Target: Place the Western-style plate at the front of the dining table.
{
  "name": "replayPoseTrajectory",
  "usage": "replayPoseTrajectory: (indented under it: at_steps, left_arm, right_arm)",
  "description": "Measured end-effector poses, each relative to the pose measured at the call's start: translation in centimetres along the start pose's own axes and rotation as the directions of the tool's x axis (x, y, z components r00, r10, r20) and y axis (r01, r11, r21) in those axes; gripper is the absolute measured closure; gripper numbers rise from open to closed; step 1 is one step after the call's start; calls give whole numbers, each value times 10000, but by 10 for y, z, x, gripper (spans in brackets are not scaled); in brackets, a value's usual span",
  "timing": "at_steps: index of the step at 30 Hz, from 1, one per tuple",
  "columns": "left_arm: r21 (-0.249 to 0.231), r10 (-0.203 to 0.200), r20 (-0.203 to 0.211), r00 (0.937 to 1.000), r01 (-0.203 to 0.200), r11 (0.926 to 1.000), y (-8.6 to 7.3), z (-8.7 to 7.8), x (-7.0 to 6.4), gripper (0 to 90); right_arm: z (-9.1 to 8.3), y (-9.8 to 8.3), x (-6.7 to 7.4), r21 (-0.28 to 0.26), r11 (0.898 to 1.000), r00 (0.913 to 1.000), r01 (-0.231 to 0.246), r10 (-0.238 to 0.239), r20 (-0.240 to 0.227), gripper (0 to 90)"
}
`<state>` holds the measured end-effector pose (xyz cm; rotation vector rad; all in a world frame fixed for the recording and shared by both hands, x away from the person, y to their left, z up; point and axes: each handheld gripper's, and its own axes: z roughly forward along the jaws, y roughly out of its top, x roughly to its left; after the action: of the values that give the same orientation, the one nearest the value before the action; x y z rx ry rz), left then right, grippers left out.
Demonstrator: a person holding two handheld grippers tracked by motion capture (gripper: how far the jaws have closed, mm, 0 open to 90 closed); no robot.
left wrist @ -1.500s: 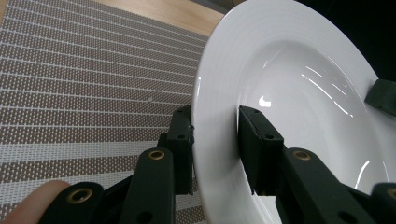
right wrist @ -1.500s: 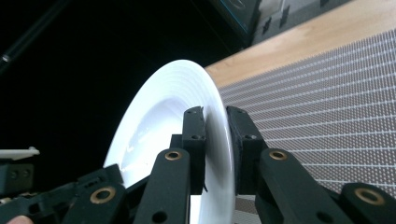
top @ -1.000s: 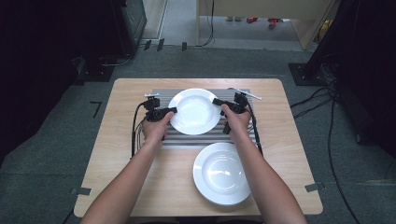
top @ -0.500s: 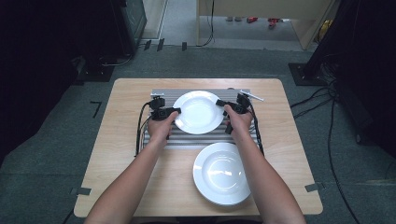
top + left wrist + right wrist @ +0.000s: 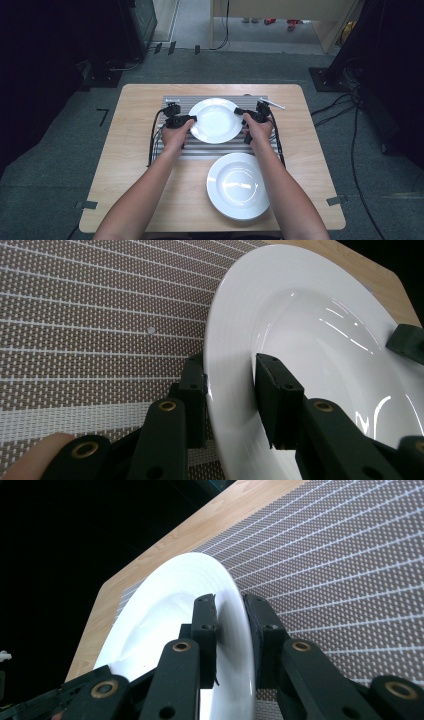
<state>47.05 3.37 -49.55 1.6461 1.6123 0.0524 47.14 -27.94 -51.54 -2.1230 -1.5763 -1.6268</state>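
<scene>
Drifting slightly rightward since before, the plate (image 5: 215,120) hangs between both grippers above the mat (image 5: 170,150); left gripper (image 5: 186,119) and right gripper (image 5: 240,112) pinch opposite rims, probably for balance.

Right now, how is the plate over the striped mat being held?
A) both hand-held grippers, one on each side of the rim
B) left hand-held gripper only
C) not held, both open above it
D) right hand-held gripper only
A: the left hand-held gripper and the right hand-held gripper each clamp opposite edges of the plate over the mat; both gripper views show jaws pinching the rim.
</scene>
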Motion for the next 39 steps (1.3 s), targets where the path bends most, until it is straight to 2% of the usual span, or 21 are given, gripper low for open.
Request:
replayPoseTrajectory:
  at_steps: [5,18,21,25,27,30,34,35,39]
  left_arm:
    - [62,82,-75,9999,-81,9999,-2,3,-2,681]
    - [-24,187,-181,9997,-187,9998,-4,4,-5,684]
    - [-19,224,-188,9996,-224,9997,-4,4,-5,682]
    - [7,556,-350,9978,-556,9985,-5,4,-7,668]
    - [-13,817,-420,9958,-818,9966,-5,3,-9,649]
    - [5,961,-396,9946,-962,9954,-5,0,-11,586]
    - [110,1077,-461,9931,-1073,9942,-1,-6,-14,472]
    - [103,1183,-562,9914,-1179,9930,2,-12,-18,435]
    - [-25,1529,-689,9858,-1534,9882,6,-22,-23,335]
  right_arm:
    - [0,-4,-6,-10,9999,9999,-120,120,39,771]
    - [-1,-6,-10,-95,10000,10000,-28,28,4,760]
    - [-1,-7,-9,-131,9997,9998,187,-186,92,753]
    - [0,-7,-4,-77,9976,9967,686,-682,446,727]
    - [0,-8,-1,-55,9942,9926,1074,-1069,574,689]
    - [-1,-8,5,6,9844,9810,1759,-1753,827,639]
    - [-5,-7,13,192,9727,9647,2314,-2320,1248,601]
    - [-8,-6,16,183,9681,9583,2499,-2500,1387,596]
    - [-16,-1,22,-58,9553,9456,2956,-2917,1442,584]
